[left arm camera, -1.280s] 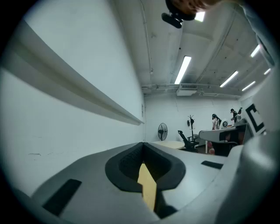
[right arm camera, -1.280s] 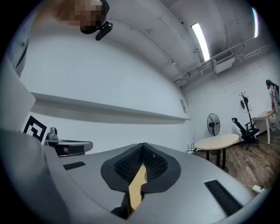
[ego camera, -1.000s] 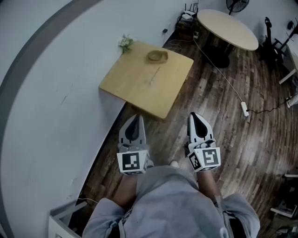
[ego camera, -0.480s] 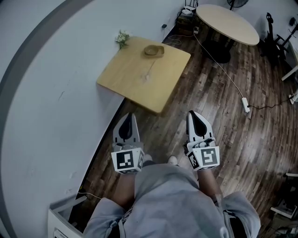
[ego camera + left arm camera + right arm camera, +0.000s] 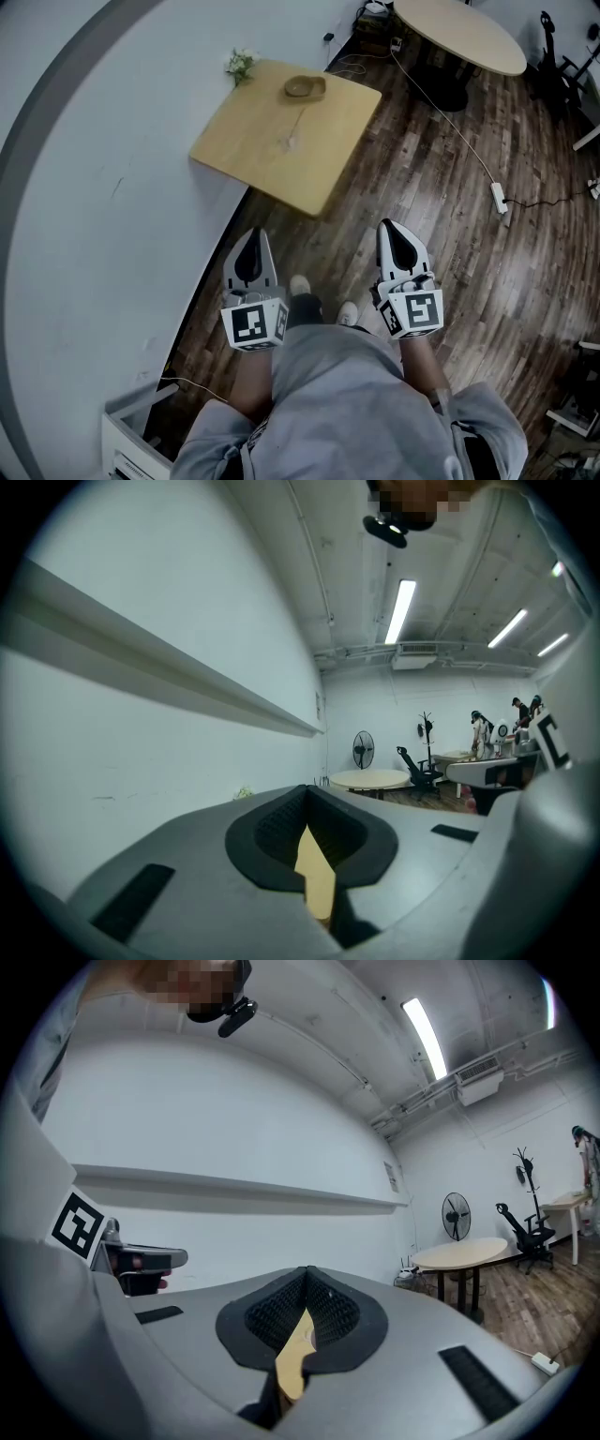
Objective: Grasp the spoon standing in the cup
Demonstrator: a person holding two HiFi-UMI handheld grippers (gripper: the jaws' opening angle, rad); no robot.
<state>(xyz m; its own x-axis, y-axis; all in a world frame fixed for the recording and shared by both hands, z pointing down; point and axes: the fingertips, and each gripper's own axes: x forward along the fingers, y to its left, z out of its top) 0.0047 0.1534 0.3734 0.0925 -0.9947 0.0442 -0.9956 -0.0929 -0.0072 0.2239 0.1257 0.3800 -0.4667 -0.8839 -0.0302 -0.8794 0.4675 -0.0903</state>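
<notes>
A square wooden table (image 5: 267,150) stands against the white wall, far ahead of me. At its middle is a small pale thing with a thin stem (image 5: 292,141), too small to tell as cup and spoon. A shallow brown bowl (image 5: 306,87) sits near its far edge. Over the floor, well short of the table, my left gripper (image 5: 251,246) and right gripper (image 5: 397,236) are both shut with nothing held. In the left gripper view the left gripper (image 5: 306,797) points level, the tabletop showing through the slit under its tips. The right gripper (image 5: 306,1277) looks the same.
A small flowering plant (image 5: 238,64) stands at the table's far left corner. A round table (image 5: 459,36) lies beyond, with a cable and power strip (image 5: 499,197) across the dark wood floor. A white box (image 5: 127,433) is at the lower left. My shoes (image 5: 300,286) show between the grippers.
The table has slid up and left in the head view. The left gripper has drifted left and lower in the picture. A shoe has come forward between the grippers. Both stay shut.
</notes>
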